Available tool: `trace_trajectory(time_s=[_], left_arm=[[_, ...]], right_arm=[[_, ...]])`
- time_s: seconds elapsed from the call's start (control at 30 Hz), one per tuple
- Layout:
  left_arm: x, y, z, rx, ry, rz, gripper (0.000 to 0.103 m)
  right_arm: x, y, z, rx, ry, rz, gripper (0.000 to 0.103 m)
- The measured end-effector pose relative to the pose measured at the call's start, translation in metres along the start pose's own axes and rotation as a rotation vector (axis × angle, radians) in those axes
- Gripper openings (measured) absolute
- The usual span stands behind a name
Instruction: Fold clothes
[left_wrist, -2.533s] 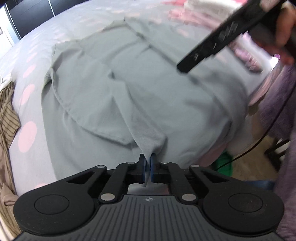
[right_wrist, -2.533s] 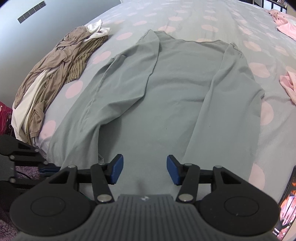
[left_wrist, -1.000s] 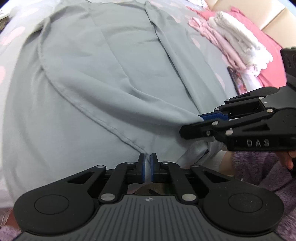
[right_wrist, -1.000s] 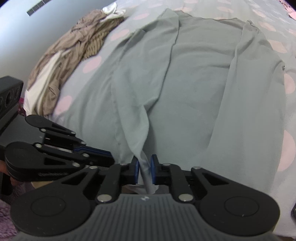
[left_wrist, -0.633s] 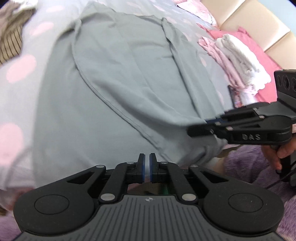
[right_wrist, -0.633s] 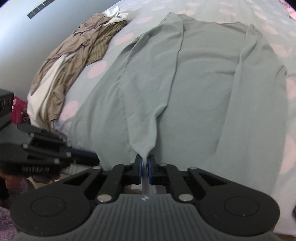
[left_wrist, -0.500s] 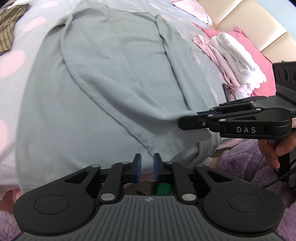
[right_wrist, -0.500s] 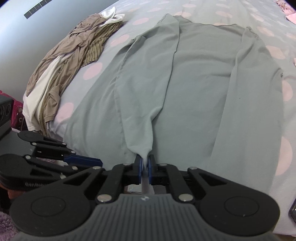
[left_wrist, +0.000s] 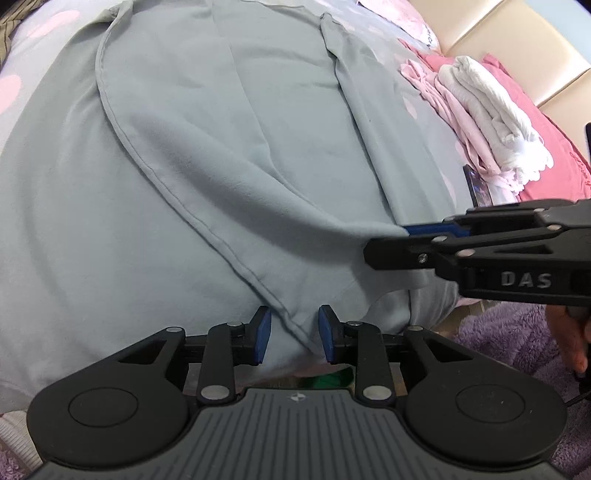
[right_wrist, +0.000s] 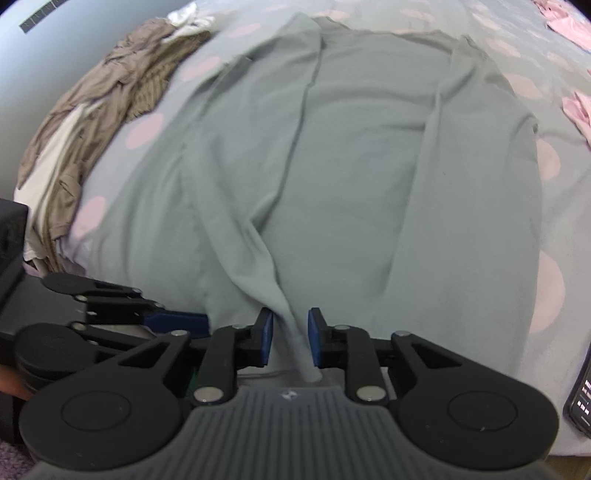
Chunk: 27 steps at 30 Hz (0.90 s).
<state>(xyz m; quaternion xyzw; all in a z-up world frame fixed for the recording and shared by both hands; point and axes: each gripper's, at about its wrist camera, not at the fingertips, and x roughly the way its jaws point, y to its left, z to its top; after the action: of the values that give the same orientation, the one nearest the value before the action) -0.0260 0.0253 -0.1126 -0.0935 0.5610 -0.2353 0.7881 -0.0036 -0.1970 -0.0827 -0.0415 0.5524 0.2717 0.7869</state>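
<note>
The left gripper (left_wrist: 294, 334) stands with its blue pads parted, the hemmed corner of the grey long-sleeved shirt (left_wrist: 207, 155) lying loose between them; the right gripper (right_wrist: 290, 336) is likewise parted around a hanging fold of cloth. The shirt lies spread on the pink-dotted bedsheet (right_wrist: 546, 155). Beyond lie a brown clothes heap (right_wrist: 103, 96) and folded pink and white laundry (left_wrist: 480, 99).

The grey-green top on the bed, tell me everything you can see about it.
The grey-green top is a plain, soft, matte knit lying spread on the polka-dot bedsheet. Both long sleeves are folded inward over the body, with stitched hems showing. Its near end reaches the bed's edge. One fold of cloth runs between the open fingers of the left gripper, another between the open fingers of the right gripper; neither is clamped. It is creased and rumpled near the grippers.
</note>
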Motion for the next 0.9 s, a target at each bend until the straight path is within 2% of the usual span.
trace_trajectory(time_s=[0.03,0.07,0.13,0.27,0.5,0.67,0.8,0.9], left_arm=[[0.0,0.0,0.0,0.005,-0.005,0.005,0.015],[-0.001,0.0,-0.001,0.01,-0.012,0.005,0.012],[-0.005,0.001,-0.002,0.018,-0.026,-0.001,0.004],[-0.023,0.001,-0.004,0.038,-0.037,-0.026,0.003],[-0.085,0.018,-0.009,0.04,-0.007,0.019,0.003],[-0.114,0.036,-0.014,0.051,0.005,0.068,0.003],[-0.129,0.054,-0.019,0.035,0.011,0.07,0.002],[-0.147,0.057,-0.022,0.054,-0.02,0.068,0.002]], right_arm=[[0.002,-0.002,-0.001,0.002,0.008,-0.003,0.019],[0.003,-0.003,-0.001,0.003,0.013,-0.003,0.013],[0.003,-0.004,-0.001,0.005,0.016,0.01,0.011],[-0.004,-0.002,-0.002,0.016,0.02,0.067,0.008],[0.001,0.025,-0.006,0.088,0.089,0.28,0.008],[0.003,0.062,-0.001,0.088,0.095,0.34,0.005],[0.006,0.091,0.003,0.087,0.1,0.389,0.004],[0.002,0.11,0.007,0.076,0.087,0.429,0.004]])
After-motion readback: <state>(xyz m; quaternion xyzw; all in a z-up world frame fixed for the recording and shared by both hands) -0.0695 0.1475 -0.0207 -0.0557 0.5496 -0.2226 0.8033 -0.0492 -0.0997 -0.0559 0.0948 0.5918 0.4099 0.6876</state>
